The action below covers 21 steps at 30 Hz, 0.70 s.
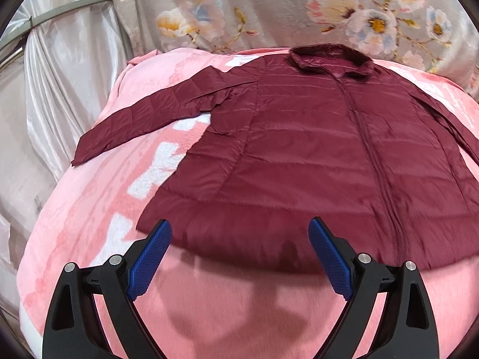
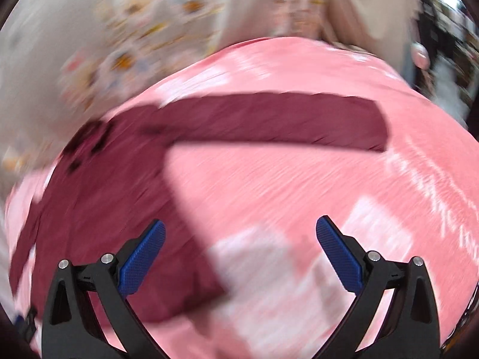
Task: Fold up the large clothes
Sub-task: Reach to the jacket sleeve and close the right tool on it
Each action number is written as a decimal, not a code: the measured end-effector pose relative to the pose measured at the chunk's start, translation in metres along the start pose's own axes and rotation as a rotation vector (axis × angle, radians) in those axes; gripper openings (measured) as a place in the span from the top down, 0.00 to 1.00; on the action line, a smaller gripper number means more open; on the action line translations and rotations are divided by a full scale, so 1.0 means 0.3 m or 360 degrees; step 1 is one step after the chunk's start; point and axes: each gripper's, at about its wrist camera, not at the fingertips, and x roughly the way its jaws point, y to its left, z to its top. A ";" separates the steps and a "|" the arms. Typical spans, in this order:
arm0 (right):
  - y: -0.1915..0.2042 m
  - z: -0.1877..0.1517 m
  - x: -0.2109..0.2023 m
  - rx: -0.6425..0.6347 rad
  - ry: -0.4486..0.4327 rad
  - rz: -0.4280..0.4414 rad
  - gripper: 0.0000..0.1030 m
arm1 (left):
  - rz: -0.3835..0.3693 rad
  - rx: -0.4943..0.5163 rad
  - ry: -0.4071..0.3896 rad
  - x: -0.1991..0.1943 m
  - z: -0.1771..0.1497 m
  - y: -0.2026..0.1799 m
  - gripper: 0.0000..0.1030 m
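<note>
Lying flat on pink blanket: maroon jacket, hem just ahead of left hand-held gripper, spread wide, empty. Right hand-held gripper likewise wide, beside jacket's edge, sleeve beyond.

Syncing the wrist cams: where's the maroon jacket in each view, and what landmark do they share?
Left wrist: maroon jacket fills the centre, collar at top, one sleeve out to the left.
Right wrist: jacket body at left, blurred, one sleeve stretched right across the middle.
Shared landmark: the pink blanket beneath it.
</note>
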 end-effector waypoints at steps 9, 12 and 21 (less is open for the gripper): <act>-0.352 0.180 0.275 0.0540 0.0060 -0.0238 0.05 | 0.0103 -0.0109 0.0024 0.130 0.091 0.078 0.12; -0.369 0.215 0.309 0.0556 -0.0008 -0.0276 0.04 | 0.0131 -0.0125 0.0052 0.159 0.111 0.098 0.12; -0.209 0.388 0.342 0.0437 -0.0116 -0.0112 0.92 | 0.0215 -0.0105 0.0065 0.217 0.151 0.142 0.11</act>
